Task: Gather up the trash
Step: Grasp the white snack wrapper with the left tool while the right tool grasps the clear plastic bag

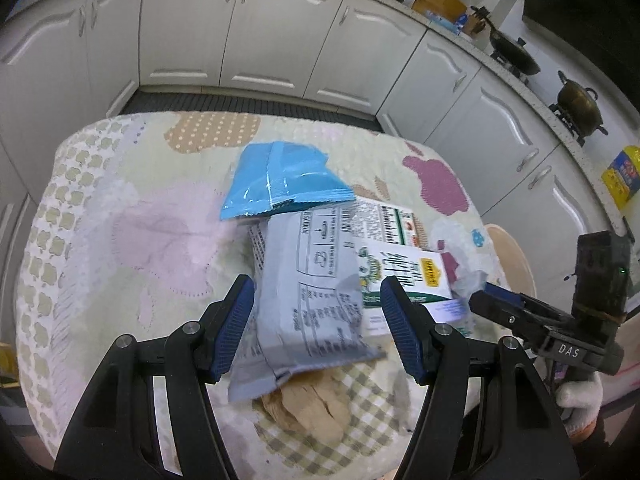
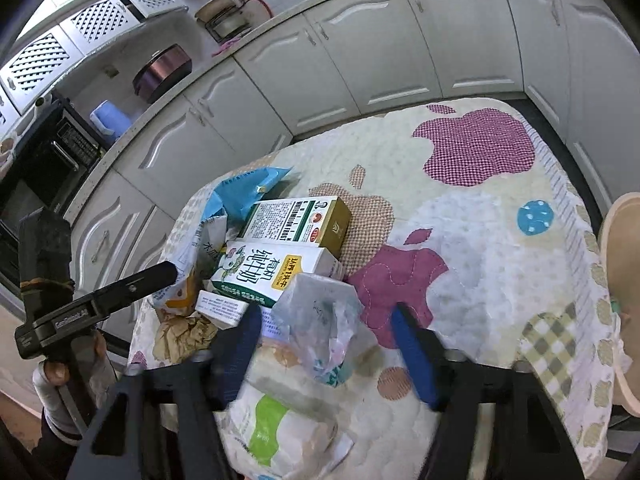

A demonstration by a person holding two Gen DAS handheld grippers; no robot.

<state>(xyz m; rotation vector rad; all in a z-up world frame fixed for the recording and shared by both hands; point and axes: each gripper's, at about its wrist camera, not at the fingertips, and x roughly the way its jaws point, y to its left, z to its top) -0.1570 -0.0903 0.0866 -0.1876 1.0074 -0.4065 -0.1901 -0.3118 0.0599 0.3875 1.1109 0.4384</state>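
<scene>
Left tongs (image 1: 318, 328) open w/ grey wrapper (image 1: 308, 300) between pads, not pinched, frame center. Right tongs (image 2: 326, 354) open around clear bag (image 2: 320, 312), bottom center. Milk box (image 2: 272, 276) just above, on tabletop (image 2: 480, 240).

Quilt-covered table (image 2: 500, 240), wrappers (image 1: 276, 176), cartons (image 2: 296, 220)

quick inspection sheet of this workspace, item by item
surface: quilted tablecloth, patchwork shapes
job's things: blue wrapper, grey wrapper, milk carton, green-gold box, crumpled clear bag, brown paper wad, white-green packet, heaped together
clutter: nothing seen
grippers: left gripper open, fingers either side of the grey wrapper; right gripper open around the clear bag
cables: nothing seen
surroundings: white cabinets, pots on stove
</scene>
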